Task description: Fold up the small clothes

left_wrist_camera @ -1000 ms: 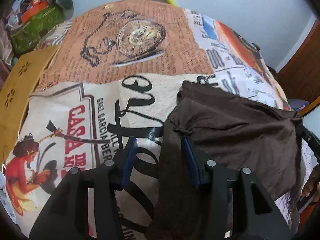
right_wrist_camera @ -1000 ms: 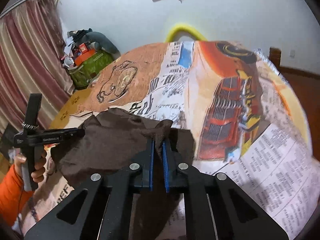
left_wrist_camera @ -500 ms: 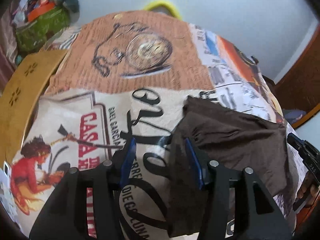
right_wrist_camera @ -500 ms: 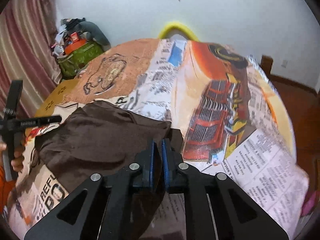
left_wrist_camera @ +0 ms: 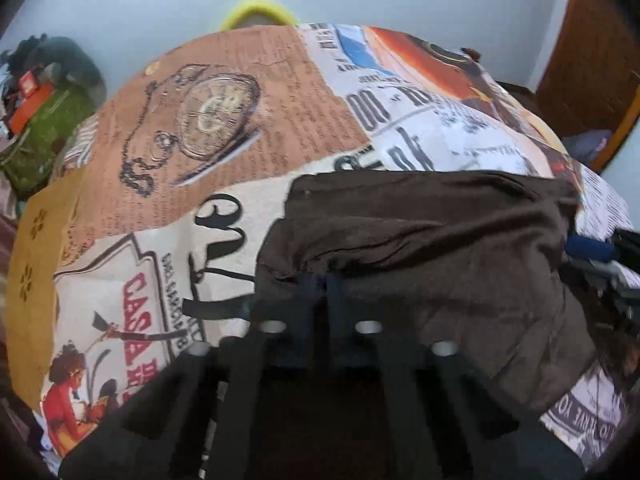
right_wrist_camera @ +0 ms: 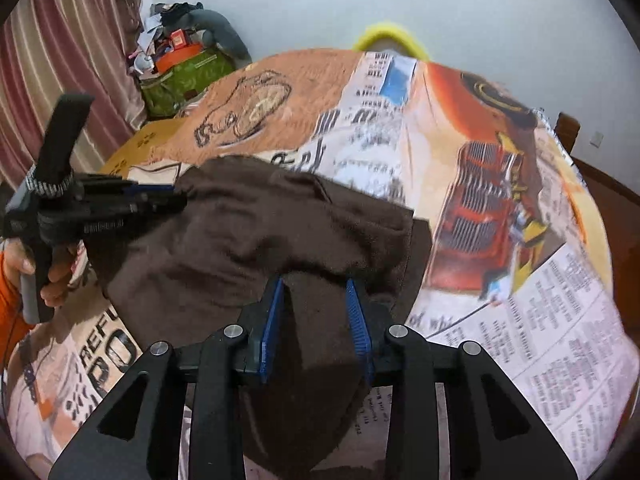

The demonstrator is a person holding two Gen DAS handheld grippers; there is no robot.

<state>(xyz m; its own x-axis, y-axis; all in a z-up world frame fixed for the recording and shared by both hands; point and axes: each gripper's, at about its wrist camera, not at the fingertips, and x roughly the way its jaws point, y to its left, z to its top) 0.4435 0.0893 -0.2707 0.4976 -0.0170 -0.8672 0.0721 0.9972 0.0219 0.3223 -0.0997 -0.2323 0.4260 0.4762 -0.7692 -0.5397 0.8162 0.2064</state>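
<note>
Brown garment (right_wrist_camera: pixel 224 240) now pinched by left gripper (left_wrist_camera: pixel 324 288), previously open.

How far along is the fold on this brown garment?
Done: the brown garment lies doubled on the printed bedspread. In hand: the left gripper is shut on its edge, while the right gripper is opening, cloth between its pads, unpinched. Left: smoothing the bunched top layer and further folds.

The printed bedspread (left_wrist_camera: pixel 248 148) reads "CASA" in red, and "REFU" in the right view
</note>
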